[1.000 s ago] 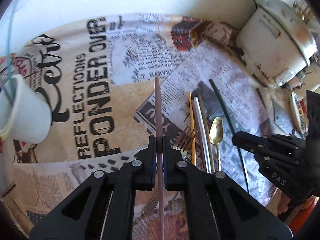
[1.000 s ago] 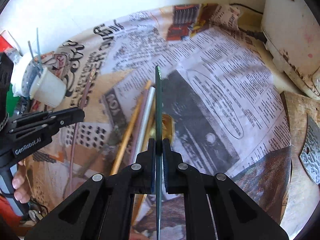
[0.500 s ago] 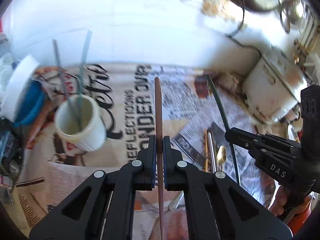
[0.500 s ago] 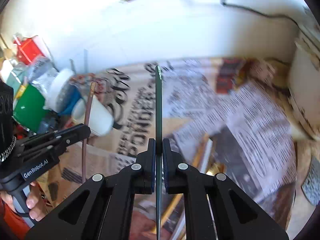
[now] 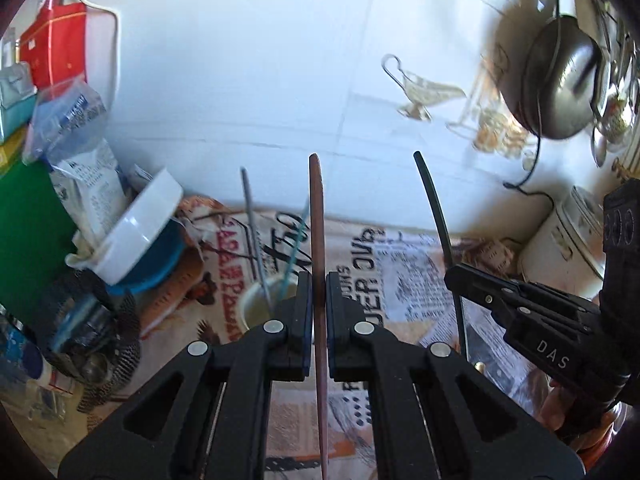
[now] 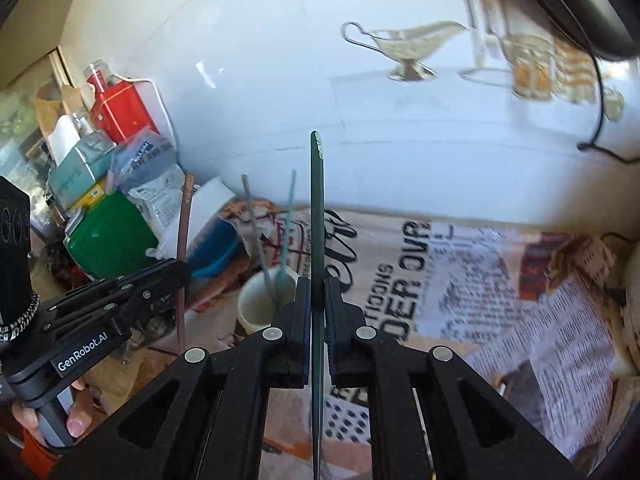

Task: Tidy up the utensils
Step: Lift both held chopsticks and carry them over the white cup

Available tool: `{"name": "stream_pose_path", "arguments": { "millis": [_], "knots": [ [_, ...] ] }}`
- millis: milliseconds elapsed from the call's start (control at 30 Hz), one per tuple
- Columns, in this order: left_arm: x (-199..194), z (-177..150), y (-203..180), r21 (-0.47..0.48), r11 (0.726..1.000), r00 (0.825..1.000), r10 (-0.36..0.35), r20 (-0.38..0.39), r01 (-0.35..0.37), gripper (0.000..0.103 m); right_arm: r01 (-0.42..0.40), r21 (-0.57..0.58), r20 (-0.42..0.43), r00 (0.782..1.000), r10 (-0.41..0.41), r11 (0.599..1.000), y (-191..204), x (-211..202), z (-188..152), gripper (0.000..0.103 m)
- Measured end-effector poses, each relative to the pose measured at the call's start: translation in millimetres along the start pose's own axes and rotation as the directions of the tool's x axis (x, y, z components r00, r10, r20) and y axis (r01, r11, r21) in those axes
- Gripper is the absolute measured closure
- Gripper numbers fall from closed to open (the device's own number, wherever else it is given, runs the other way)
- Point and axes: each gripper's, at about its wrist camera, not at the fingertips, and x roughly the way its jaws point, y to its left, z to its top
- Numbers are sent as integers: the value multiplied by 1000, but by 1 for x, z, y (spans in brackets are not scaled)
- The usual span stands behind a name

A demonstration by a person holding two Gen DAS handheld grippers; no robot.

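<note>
Cup [image 5: 262, 308] at left holds two thin sticks leaning upright. Left gripper [image 5: 319, 312] pinches a brown utensil [image 5: 317, 216] pointing up and away; right gripper [image 6: 319, 312] clamps a dark green utensil [image 6: 317, 208], likewise upright, above the newspaper [image 6: 520, 300].

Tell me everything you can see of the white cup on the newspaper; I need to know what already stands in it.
The white cup is small, plain and opaque, maybe plastic or ceramic, with a pale, yellowish inside. It stands open-mouthed on the printed newspaper, near the clutter by the wall. Two thin sticks lean in it, one grey and one teal. In both views a hand-held gripper's finger hides part of its rim; whether anything touches it there cannot be told.
</note>
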Motion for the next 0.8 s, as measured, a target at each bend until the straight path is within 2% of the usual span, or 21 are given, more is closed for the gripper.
{"name": "stream_pose_path", "arguments": {
  "millis": [200,433,567,800],
  "knots": [
    [1,28,30,-37,999,998,21,63,-19,99,-19,-16,36,999,20,1000,19,16,19,97],
    [22,54,56,-91,996,990,23,140,-11,99,-7,-16,54,999,8,1000,26,44,33,97],
    [46,60,63,-113,993,984,38,172,-18,99,12,0,66,998,-12,1000,23,58,39,97],
    [85,54,69,-140,987,968,114,225,-83,99,50,28,73,996,-52,998,13,78,44,97]
  ]
}}
